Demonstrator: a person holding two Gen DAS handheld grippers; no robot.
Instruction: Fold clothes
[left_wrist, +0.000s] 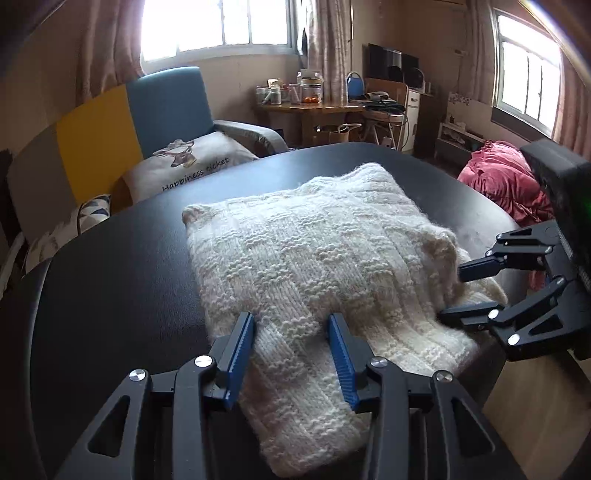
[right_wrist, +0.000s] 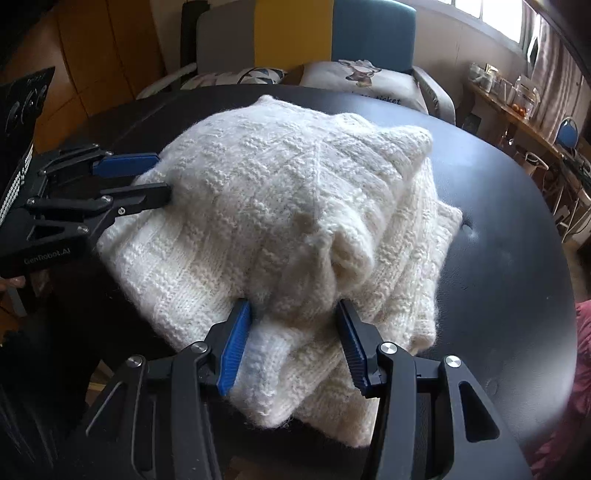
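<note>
Cream knit sweater (left_wrist: 317, 258) sits folded in a thick bundle on the black surface (left_wrist: 122, 266). Your left tool (left_wrist: 291, 354) is spread open, one finger each side of the near edge of the knit. Your right tool (right_wrist: 293, 343) is open too, fingers straddling a bulging fold at the sweater's side. Pink fabric (left_wrist: 506, 181) lies beyond the surface.

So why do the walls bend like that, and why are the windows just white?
Left wrist view: the fisheye lens curves the room's edges, and daylight blows out the windows, while the white sweater stays sharp. Right wrist view: the same bending, corners dark, and the black table carries a soft glare.
</note>
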